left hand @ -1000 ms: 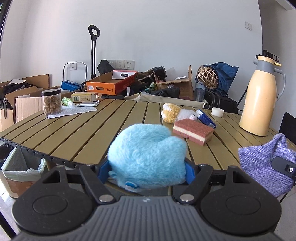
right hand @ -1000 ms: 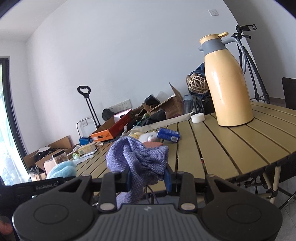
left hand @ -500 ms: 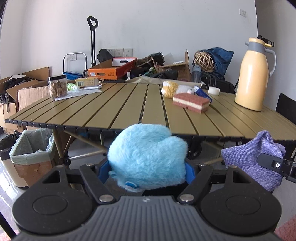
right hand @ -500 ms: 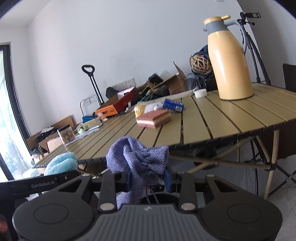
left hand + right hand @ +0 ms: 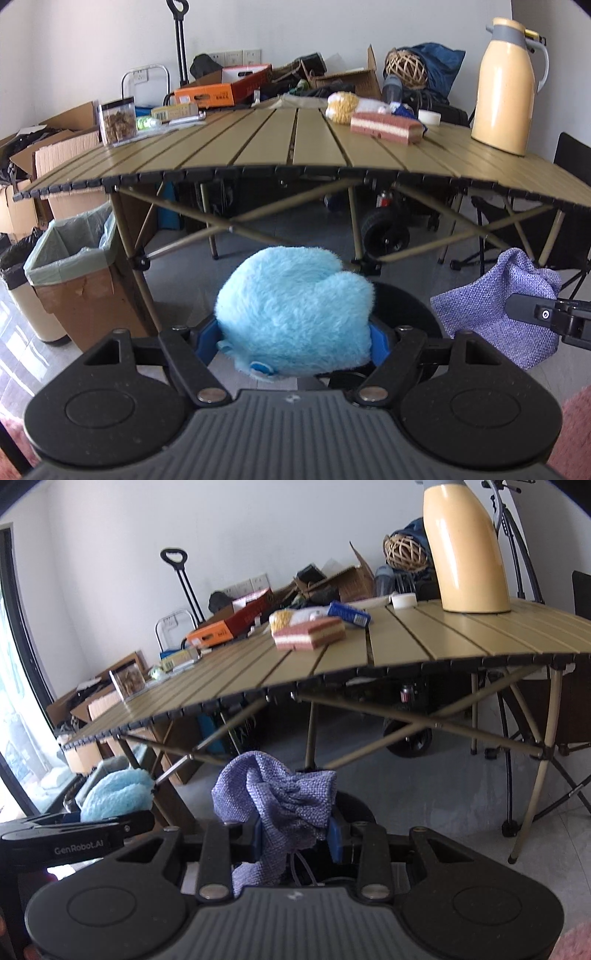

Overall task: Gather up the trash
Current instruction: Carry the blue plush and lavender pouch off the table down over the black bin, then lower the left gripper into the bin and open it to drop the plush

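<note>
Clamping a fluffy light-blue plush (image 5: 295,310) between its blue pads at the lower centre of its own view, the left gripper (image 5: 291,341) hangs in front of the slatted surface (image 5: 258,147), while the right gripper (image 5: 295,836) pinches a crumpled purple knitted cloth (image 5: 280,797) at the lower centre of its view. Further back, at the left edge of the left view, a cardboard bin with a pale green liner (image 5: 70,266) stands on the floor beside the surface's leg. On the surface beyond lie a pink-and-white sponge (image 5: 386,127) and a clear jar (image 5: 116,122), with a cream thermos jug (image 5: 506,81) upright at the upper right.
</note>
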{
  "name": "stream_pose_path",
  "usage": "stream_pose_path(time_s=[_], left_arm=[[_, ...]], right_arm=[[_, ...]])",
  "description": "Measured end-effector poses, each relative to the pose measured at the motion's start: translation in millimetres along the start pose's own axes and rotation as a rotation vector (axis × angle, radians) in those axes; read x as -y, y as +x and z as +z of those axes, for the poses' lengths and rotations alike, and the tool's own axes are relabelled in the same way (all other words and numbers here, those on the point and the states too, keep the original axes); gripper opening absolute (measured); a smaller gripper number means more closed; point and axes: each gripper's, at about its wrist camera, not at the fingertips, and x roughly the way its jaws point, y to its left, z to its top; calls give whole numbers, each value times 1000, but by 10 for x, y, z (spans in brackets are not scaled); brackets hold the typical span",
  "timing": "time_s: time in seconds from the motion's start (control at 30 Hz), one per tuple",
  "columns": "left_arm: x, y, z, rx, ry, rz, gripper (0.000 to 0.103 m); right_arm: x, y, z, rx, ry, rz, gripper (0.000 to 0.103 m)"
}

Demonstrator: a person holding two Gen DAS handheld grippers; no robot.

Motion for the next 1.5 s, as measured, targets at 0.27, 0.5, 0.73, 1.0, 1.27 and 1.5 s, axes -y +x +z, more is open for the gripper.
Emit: stream_pose_path(time_s=[0.27,0.5,0.73,1.0,1.27,1.5], left_arm=[[-111,142,-156,-85,-13,7,77],[-206,360,-205,-189,-40,17,77],[-218,580,-287,-291,-37,35,77],[-206,767,-349,-373,-31,42,77],[-125,875,-366,-436,-10,51,77],[-27,913,-307,-447,8,34,77]], right_arm=[[10,133,-216,-105,-7,-35,32],[103,313,-311,-199,12,-61,32],[193,543,-409,-302,31,-101,32],[342,702,-498,-375,49,-171,32],[427,736,-518,-387,62,-190,32],[449,747,-499,-382,73,-203,32]])
